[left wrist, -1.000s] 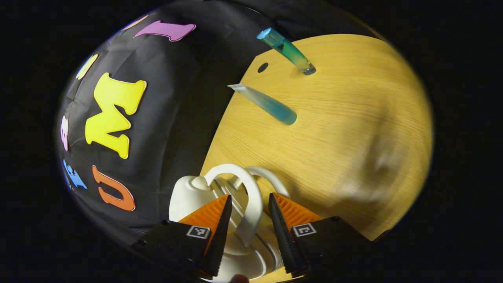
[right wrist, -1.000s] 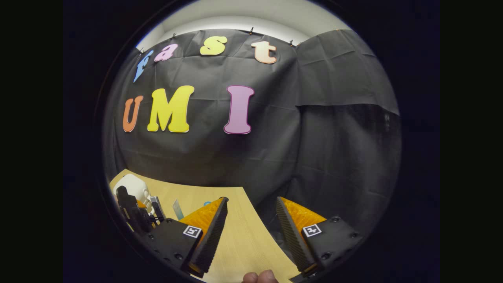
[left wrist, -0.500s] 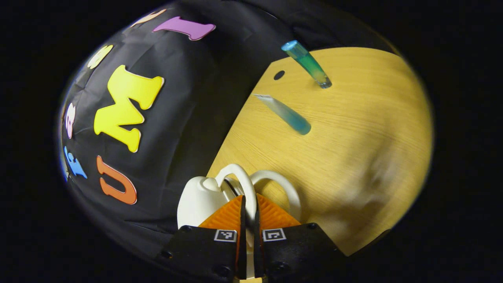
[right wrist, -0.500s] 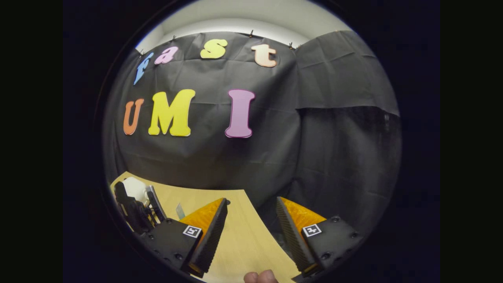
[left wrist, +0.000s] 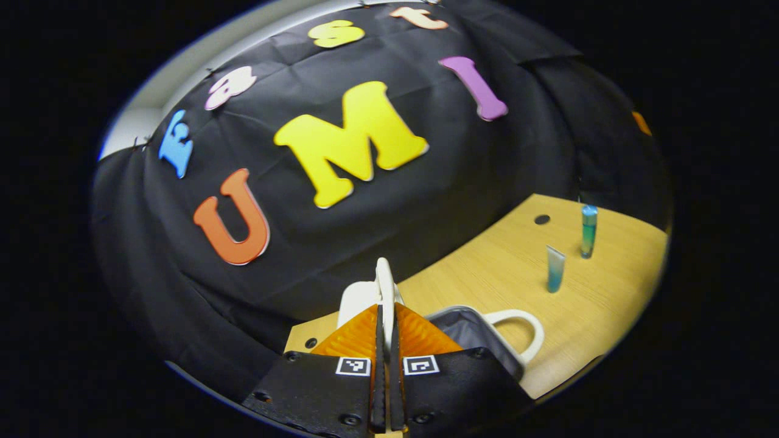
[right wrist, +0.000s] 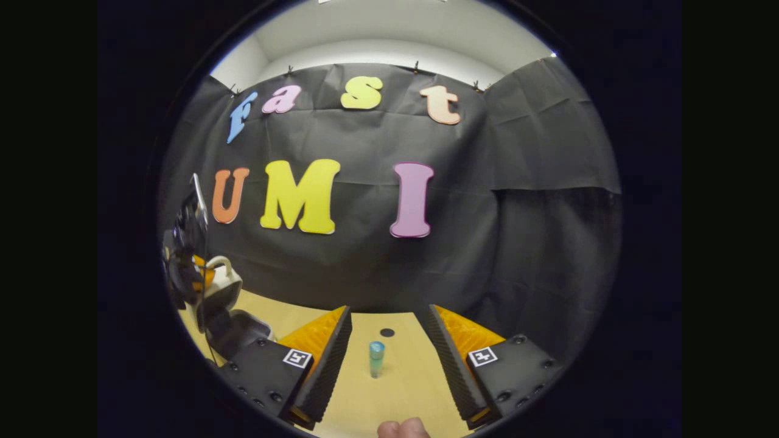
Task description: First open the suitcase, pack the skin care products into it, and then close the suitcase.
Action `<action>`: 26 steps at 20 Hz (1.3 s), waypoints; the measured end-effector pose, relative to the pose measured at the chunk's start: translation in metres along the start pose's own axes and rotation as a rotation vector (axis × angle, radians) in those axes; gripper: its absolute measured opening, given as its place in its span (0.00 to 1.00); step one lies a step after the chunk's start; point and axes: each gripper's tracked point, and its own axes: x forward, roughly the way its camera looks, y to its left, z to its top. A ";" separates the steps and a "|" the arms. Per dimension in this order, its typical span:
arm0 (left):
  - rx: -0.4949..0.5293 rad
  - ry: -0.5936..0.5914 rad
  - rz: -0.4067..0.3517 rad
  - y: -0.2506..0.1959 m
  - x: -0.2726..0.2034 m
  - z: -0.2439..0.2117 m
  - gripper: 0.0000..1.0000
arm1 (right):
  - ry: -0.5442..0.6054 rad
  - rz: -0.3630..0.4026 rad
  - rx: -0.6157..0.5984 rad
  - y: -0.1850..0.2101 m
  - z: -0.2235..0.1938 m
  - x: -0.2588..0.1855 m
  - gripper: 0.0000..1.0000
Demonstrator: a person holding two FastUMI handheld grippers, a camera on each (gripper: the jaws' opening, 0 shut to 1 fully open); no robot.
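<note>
Left gripper (left wrist: 384,340) clenched on suitcase handle (left wrist: 383,286) (lid raised) | right gripper (right wrist: 384,359) released, bottle (right wrist: 377,359) beyond.

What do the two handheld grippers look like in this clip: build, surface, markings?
Both the left gripper and the right gripper have black bolted bodies, each finger mount carrying a small square black-and-white marker. Their fingers are wedge-shaped, with ribbed faces and toothed inner edges.
</note>
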 end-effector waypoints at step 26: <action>-0.670 0.275 0.124 0.189 0.091 -0.290 0.54 | 0.132 -0.045 -0.171 0.056 -0.020 0.006 0.75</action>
